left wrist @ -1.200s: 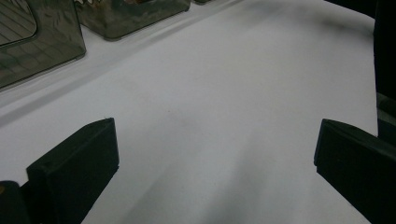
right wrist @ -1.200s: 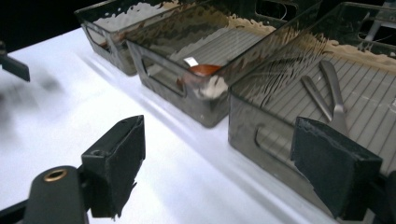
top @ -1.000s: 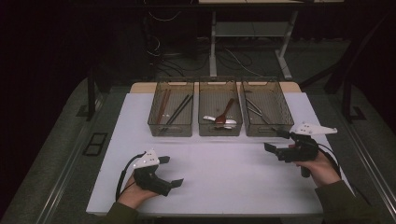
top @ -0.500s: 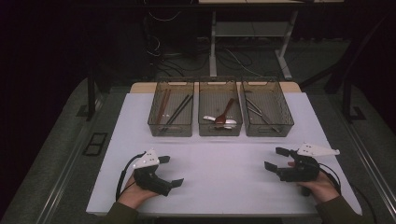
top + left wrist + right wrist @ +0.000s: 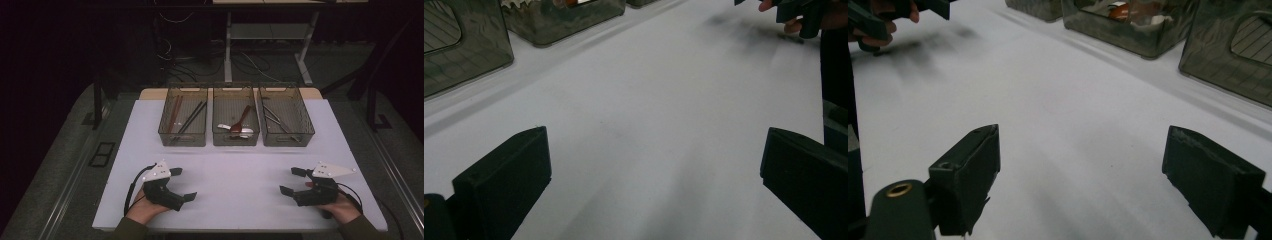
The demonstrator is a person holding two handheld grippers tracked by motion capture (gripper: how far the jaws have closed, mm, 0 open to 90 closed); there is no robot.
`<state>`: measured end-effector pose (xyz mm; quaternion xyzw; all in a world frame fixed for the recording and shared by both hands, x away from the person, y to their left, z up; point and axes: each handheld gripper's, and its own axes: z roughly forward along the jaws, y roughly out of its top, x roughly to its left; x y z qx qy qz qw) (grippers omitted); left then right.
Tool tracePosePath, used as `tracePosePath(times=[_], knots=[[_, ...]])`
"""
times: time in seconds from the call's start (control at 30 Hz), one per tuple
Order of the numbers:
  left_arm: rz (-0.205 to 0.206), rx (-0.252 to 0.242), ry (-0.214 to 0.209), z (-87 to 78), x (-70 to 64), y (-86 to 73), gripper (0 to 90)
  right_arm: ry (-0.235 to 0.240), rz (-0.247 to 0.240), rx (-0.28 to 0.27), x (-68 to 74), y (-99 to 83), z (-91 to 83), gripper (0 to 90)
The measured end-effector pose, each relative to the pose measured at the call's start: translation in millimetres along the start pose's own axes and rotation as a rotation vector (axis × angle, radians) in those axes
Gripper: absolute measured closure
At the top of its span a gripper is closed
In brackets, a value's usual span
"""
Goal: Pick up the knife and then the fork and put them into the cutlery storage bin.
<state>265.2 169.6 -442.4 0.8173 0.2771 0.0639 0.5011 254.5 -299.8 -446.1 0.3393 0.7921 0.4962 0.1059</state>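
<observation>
Three clear bins stand in a row at the far side of the white table (image 5: 235, 165). The left bin (image 5: 182, 139) holds dark and brown chopsticks (image 5: 192, 116). In the middle bin (image 5: 235, 140) lie a brown spoon (image 5: 243, 116) and a white spoon (image 5: 234, 128). The right bin (image 5: 287, 140) holds thin metal utensils (image 5: 272, 118). My left gripper (image 5: 183, 184) rests near the front left, open and empty (image 5: 654, 170). My right gripper (image 5: 289, 181) rests near the front right, also open and empty (image 5: 1083, 170).
A broad stretch of bare white table lies between the two grippers and the bins. The table's front edge is just behind both hands. Beyond the table, the dark floor has cables and a desk frame (image 5: 230, 45).
My right gripper has come back from near the right bin toward the table's front edge and settled low. The left gripper has stayed put.
</observation>
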Motion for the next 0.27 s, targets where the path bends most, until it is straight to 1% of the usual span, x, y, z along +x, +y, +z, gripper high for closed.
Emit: tracePosePath(times=[0.27], knots=[[0.002,0.006,0.001,1.1,-0.1,-0.1,0.0,0.002,-0.003,0.006,-0.2,-0.4,0.5,15.2]])
